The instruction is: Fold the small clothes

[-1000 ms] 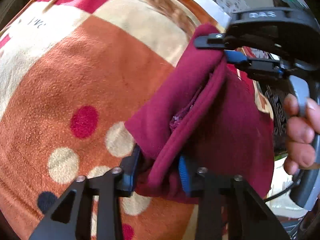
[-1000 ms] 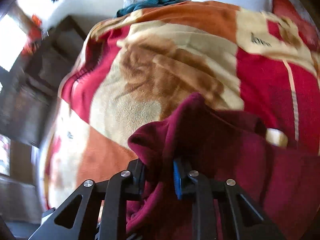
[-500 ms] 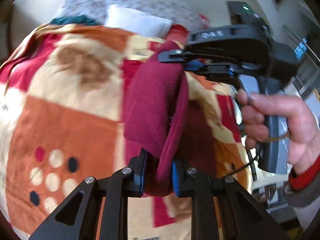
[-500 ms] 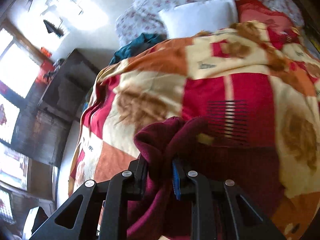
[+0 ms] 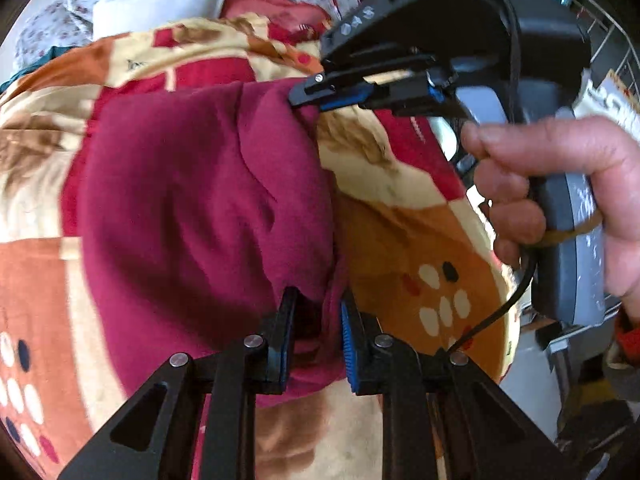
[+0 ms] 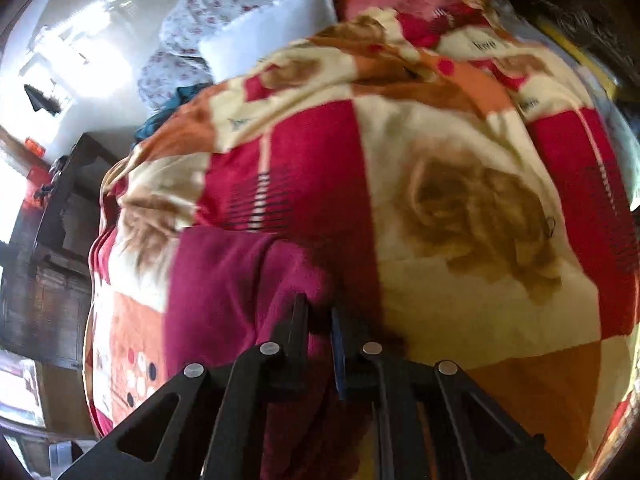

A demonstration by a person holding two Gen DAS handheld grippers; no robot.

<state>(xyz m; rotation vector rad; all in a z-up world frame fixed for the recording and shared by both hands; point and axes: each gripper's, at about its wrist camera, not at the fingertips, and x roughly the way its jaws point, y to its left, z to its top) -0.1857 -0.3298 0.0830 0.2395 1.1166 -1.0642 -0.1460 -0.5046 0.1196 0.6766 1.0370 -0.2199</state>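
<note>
A small maroon garment (image 5: 200, 208) lies spread over a patterned blanket on a bed. My left gripper (image 5: 316, 320) is shut on its near right edge. My right gripper (image 5: 308, 98) shows in the left wrist view at the garment's far right corner, shut on the cloth, with a hand on its handle. In the right wrist view the right gripper (image 6: 320, 312) pinches the maroon garment (image 6: 232, 280), which spreads to the lower left.
The blanket (image 6: 460, 208) has red, orange and cream squares with brown bears. A white pillow (image 6: 264, 36) and floral bedding lie at the head of the bed. A dark wooden cabinet (image 6: 52, 240) stands at the left. Wire shelving (image 5: 600, 20) stands at the right.
Both grippers have carried the garment from a bunched, hanging state to lying spread flat on the blanket. The views have swung toward the head of the bed.
</note>
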